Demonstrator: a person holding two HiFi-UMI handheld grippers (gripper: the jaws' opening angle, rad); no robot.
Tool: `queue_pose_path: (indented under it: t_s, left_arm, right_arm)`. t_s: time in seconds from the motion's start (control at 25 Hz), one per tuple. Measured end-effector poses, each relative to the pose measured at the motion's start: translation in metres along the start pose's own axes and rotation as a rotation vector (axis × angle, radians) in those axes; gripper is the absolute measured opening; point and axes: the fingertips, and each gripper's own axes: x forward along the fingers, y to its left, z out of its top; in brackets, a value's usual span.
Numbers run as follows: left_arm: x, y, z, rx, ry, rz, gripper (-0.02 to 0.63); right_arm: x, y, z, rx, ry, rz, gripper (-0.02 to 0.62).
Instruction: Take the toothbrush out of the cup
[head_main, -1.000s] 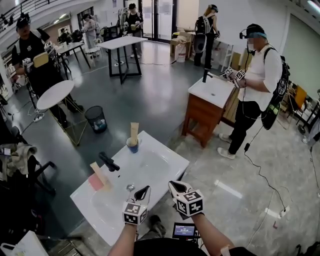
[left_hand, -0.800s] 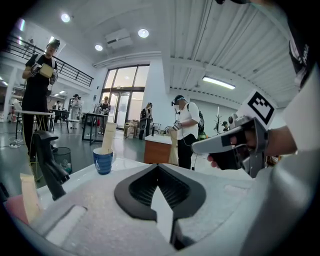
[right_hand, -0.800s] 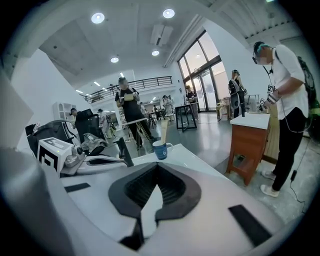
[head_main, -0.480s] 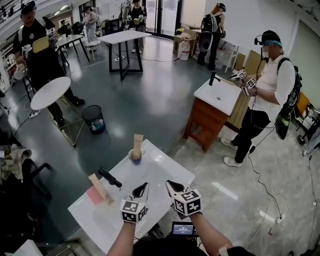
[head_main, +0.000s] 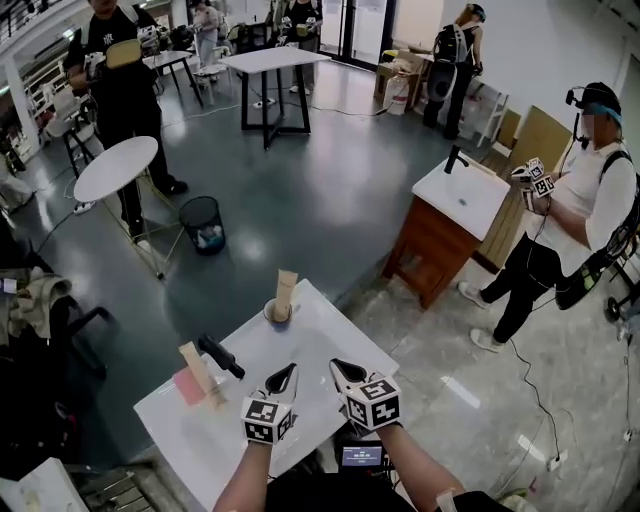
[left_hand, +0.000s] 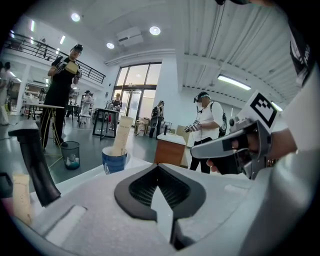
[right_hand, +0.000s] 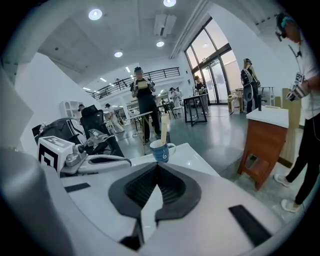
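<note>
Beyond left claw (head_main: 288, 373) and right claw (head_main: 341, 367), closed empty, toothbrush (head_main: 286, 289) stands in cup (head_main: 276, 314).

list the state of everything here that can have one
cup, upright on the washbasin, toothbrush inside
toothbrush, standing in the cup, not yet taken out
left claw, shut, empty, short of the cup
right claw, shut, empty, short of the cup
bin, upright, rubbish inside
</note>
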Motion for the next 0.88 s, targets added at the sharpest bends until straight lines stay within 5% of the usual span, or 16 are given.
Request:
queue_pose_path:
  t_s: [0.64,0.88]
  left_arm:
    - [0.019,0.012,0.028,-0.022,-0.027,0.239,0.009]
    - [0.02,0.016,0.021,-0.02,-0.006,0.251,0.009]
  right_arm:
    - [0.032,-0.022,0.045,-0.088,0.009,0.236,0.009]
    - [0.047,-0.014,0.047,-0.09,0.022,0.276,0.009]
